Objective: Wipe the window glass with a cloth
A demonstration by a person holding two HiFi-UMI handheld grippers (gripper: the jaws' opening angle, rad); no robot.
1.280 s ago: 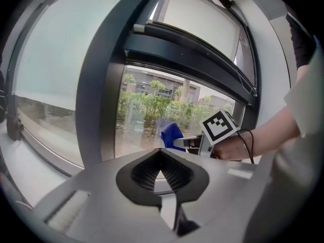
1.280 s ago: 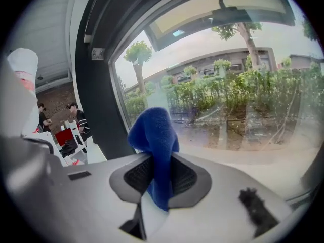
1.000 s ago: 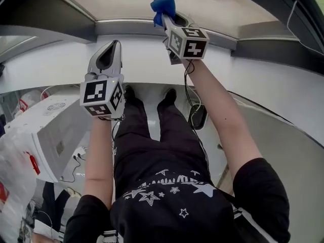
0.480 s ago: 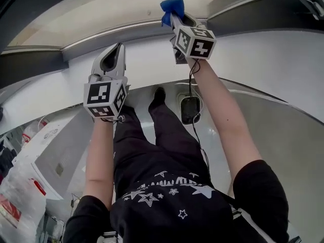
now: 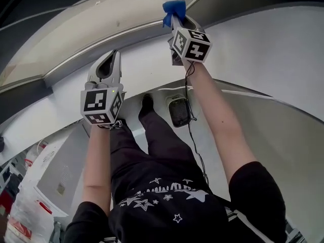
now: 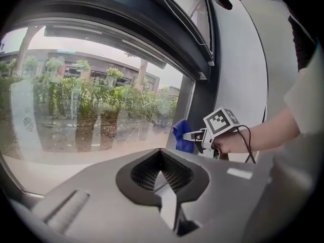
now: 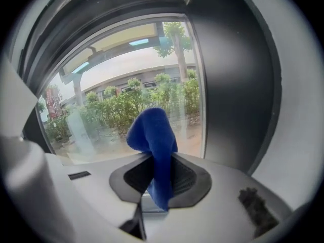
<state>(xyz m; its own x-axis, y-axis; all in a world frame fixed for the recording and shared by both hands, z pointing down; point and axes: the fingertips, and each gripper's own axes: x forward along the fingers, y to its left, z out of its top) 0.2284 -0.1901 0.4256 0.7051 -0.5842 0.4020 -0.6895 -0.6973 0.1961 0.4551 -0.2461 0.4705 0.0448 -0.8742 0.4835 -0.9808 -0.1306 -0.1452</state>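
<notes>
Compared with a second earlier, the dark window frame [image 7: 228, 85] is seen more steeply tilted in the head view. The left claw [image 5: 112, 58] is held slightly lower, and the right claw [image 5: 172, 19] is kept raised at the window. The right claw is clamped on the blue cloth [image 7: 153, 135] (a bunched fold sticks out past the jaws). The cloth is held near the right edge of the window glass [image 6: 91, 110], just beside the frame; contact with the glass cannot be told. The left claw is closed on nothing, left of the cloth and pointed at the glass.
</notes>
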